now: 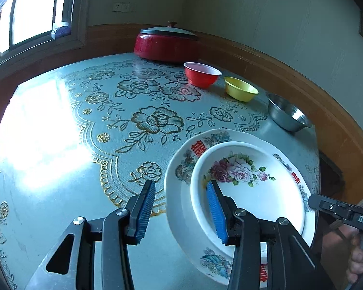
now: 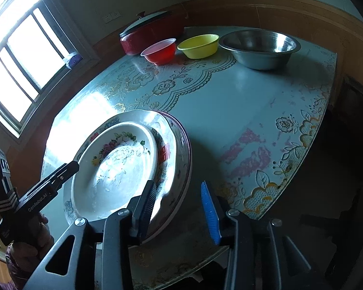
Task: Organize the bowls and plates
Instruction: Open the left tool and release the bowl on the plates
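Plates (image 1: 266,193) sit stacked between both grippers. Left gripper (image 1: 181,207) and right gripper (image 2: 179,207) are spread wide, gripping nothing. Lower plates are mostly hidden.

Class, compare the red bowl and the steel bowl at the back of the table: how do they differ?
The red bowl is red plastic with a pale rim; the steel bowl is bare shiny metal. The red bowl is smaller and narrower; the steel bowl is wider. The red bowl stands beside the red pot; the steel bowl stands farthest from it. Both are upright and empty.
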The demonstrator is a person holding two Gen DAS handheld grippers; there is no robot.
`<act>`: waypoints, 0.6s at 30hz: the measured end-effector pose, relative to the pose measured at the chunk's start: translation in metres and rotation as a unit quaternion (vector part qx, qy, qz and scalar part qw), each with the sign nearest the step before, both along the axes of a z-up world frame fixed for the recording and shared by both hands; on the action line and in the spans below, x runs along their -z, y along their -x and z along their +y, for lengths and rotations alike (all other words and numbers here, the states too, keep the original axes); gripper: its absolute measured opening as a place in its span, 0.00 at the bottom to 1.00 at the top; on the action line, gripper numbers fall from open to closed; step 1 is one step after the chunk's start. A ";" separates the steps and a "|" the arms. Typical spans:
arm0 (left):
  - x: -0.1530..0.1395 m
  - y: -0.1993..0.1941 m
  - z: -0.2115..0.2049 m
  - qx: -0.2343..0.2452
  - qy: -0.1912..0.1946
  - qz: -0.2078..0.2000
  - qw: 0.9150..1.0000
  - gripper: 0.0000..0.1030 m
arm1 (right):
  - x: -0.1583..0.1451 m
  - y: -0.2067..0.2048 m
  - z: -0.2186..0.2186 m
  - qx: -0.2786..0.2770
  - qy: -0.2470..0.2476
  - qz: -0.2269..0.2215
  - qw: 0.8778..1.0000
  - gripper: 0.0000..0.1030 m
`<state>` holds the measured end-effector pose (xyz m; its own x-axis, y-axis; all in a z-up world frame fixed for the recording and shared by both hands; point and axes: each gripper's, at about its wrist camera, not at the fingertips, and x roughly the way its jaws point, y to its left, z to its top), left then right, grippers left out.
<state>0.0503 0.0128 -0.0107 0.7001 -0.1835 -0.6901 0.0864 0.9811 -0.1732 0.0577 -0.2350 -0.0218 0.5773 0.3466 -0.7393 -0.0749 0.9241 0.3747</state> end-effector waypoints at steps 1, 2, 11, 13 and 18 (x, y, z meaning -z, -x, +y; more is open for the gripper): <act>0.001 0.000 -0.004 0.006 -0.001 0.002 1.000 0.45 | 0.002 -0.001 -0.001 0.002 -0.001 0.003 1.000 0.38; 0.002 0.000 -0.007 0.006 -0.007 0.002 1.000 0.46 | 0.003 -0.002 -0.002 0.001 -0.006 0.005 1.000 0.38; 0.002 0.003 -0.013 0.002 -0.019 -0.002 1.000 0.49 | 0.006 -0.006 -0.003 -0.003 -0.012 0.005 1.000 0.38; 0.002 0.004 -0.013 0.000 -0.020 -0.002 1.000 0.49 | 0.006 -0.007 -0.002 -0.003 -0.009 0.004 1.000 0.39; 0.001 0.008 -0.016 -0.001 -0.029 -0.008 1.000 0.49 | 0.004 -0.008 0.002 -0.010 0.009 0.000 1.000 0.39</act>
